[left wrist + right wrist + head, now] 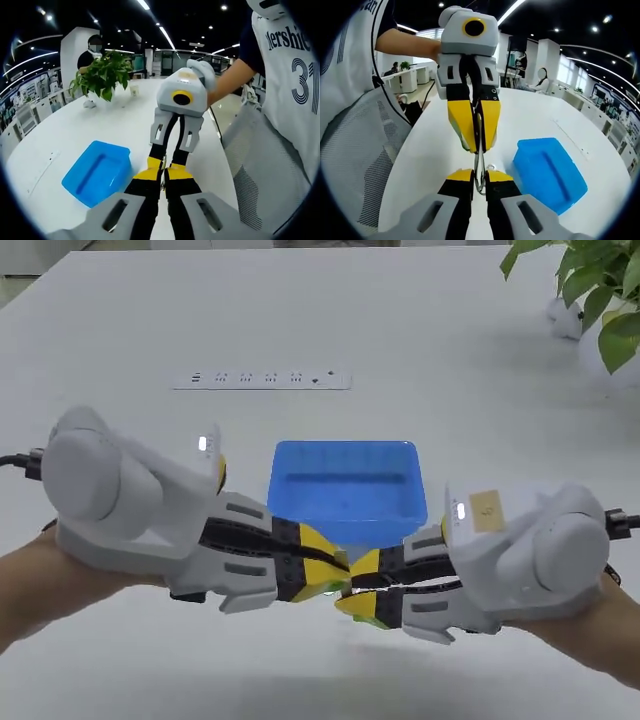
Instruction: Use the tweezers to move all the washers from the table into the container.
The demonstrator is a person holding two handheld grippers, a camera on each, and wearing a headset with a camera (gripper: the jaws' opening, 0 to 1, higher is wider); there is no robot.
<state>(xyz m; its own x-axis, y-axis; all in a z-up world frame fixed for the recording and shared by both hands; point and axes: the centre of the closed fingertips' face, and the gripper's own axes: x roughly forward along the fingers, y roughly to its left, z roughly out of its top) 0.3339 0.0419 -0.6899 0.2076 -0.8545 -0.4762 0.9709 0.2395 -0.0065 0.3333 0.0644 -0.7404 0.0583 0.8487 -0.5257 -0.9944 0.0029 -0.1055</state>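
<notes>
My two grippers meet tip to tip just in front of the blue container (345,490), above the white table. The left gripper (333,575) comes in from the left and the right gripper (362,592) from the right. Thin metal tweezers (479,162) run between both pairs of yellow jaws. In the right gripper view the left gripper (479,131) is shut on the tweezers' upper part and my right gripper (479,176) is shut on the lower end. A small ring, perhaps a washer (490,167), lies on the table beside the tweezers. The container (550,172) looks empty.
A white power strip (262,379) lies beyond the container. A potted plant (590,285) stands at the far right corner. The person's body and a mesh chair (260,170) are close behind the near table edge.
</notes>
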